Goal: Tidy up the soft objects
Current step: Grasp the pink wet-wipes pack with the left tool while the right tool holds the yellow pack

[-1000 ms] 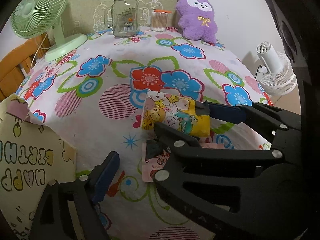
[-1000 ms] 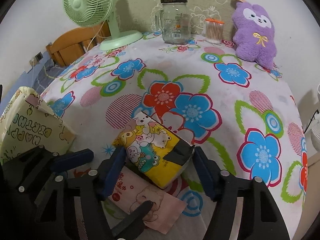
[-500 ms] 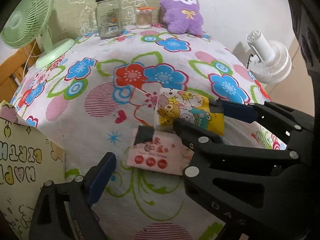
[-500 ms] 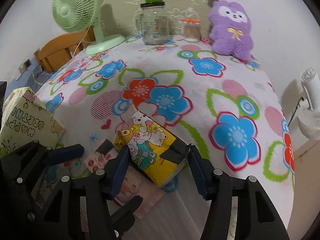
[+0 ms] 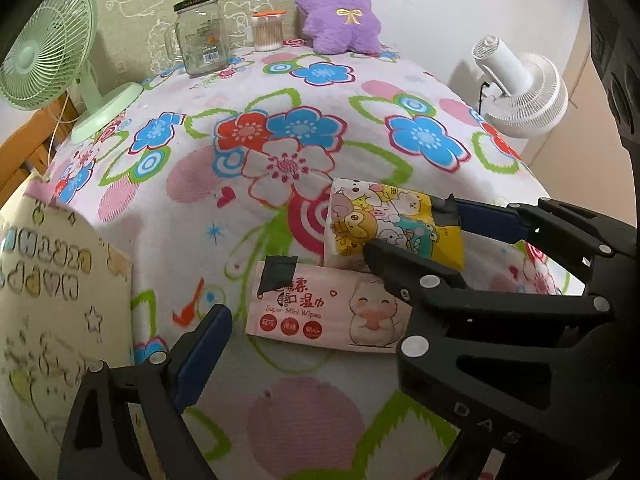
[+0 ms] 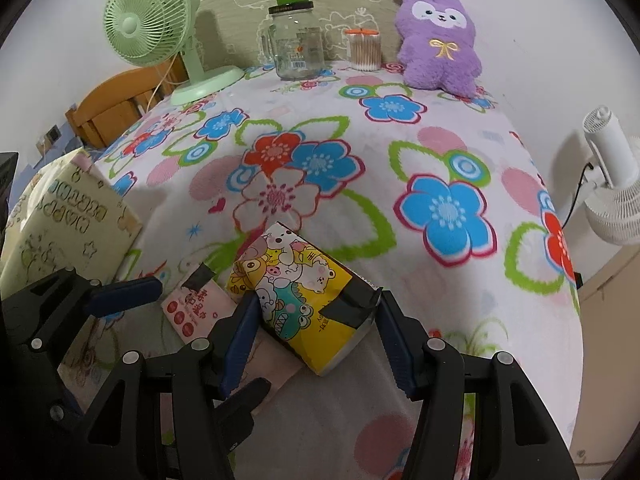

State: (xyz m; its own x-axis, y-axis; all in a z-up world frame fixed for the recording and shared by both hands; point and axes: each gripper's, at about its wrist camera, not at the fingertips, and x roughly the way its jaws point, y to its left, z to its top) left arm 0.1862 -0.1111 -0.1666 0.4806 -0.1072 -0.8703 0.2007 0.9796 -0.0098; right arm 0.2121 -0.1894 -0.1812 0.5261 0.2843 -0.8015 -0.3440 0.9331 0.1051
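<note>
My right gripper (image 6: 314, 320) is shut on a yellow cartoon-print tissue pack (image 6: 298, 292) and holds it over the front of the flowered table; the pack also shows in the left wrist view (image 5: 394, 224). A pink wet-wipes pack (image 5: 328, 312) lies flat on the cloth just below it, also in the right wrist view (image 6: 192, 304). My left gripper (image 5: 296, 320) is open around the pink pack, one finger (image 5: 204, 344) to its left. A purple plush toy (image 6: 438, 40) sits at the table's far right.
A cream "Happy Birthday" box (image 6: 64, 216) stands at the front left. A green desk fan (image 6: 148, 28), a glass jar with a green lid (image 6: 294, 44) and a cotton-swab jar (image 6: 364, 50) stand at the back. A white fan (image 6: 612, 184) stands beyond the table's right edge.
Both grippers have pulled back toward the table's front edge. The yellow pack has come along in the right gripper, and the pink pack now shows in full.
</note>
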